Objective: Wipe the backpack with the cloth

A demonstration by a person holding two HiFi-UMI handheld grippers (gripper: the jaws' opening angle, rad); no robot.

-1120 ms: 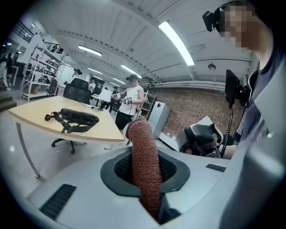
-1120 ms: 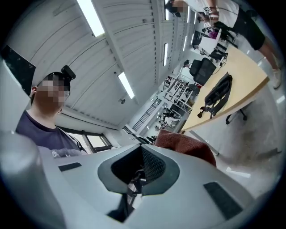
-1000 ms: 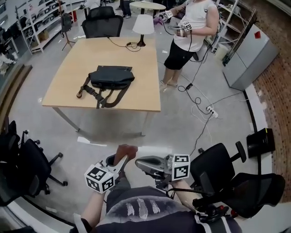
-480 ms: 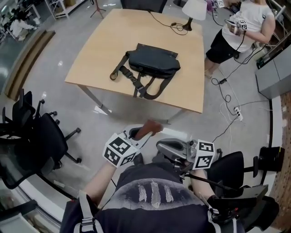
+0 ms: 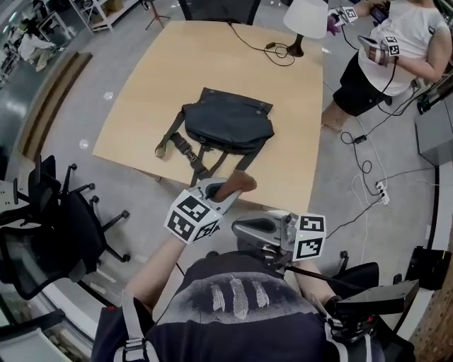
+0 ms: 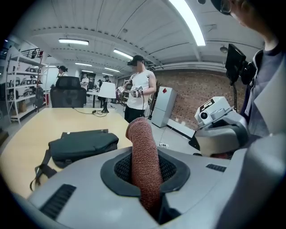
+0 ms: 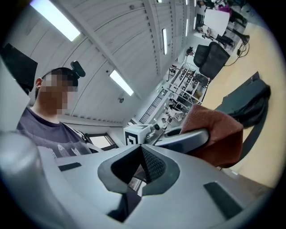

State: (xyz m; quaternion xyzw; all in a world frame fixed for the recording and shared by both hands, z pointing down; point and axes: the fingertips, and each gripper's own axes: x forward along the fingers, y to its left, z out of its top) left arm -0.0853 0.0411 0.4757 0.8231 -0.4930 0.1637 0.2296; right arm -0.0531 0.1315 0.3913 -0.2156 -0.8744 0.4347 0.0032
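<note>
A black backpack [image 5: 228, 123] lies flat on the wooden table [image 5: 141, 85], its straps trailing toward the near edge. My left gripper [image 5: 221, 192] is shut on a brown cloth [image 5: 238, 183], just short of that near edge. In the left gripper view the cloth [image 6: 144, 165] stands up between the jaws, and the backpack [image 6: 83, 145] lies ahead to the left. My right gripper [image 5: 242, 228] hangs beside the left one, shut with nothing in it. The right gripper view shows the cloth [image 7: 218, 133] and part of the backpack [image 7: 245, 105].
A white lamp [image 5: 305, 17] and its cable sit at the table's far edge. A person [image 5: 395, 51] stands at the far right. Cables and a power strip [image 5: 380, 192] lie on the floor to the right. Office chairs [image 5: 51, 225] stand at the left, and another chair [image 5: 368, 300] at the lower right.
The view has closed in on the table, so the backpack now lies much nearer. Both grippers have come forward to the table's near edge. The cloth has stayed in the left gripper.
</note>
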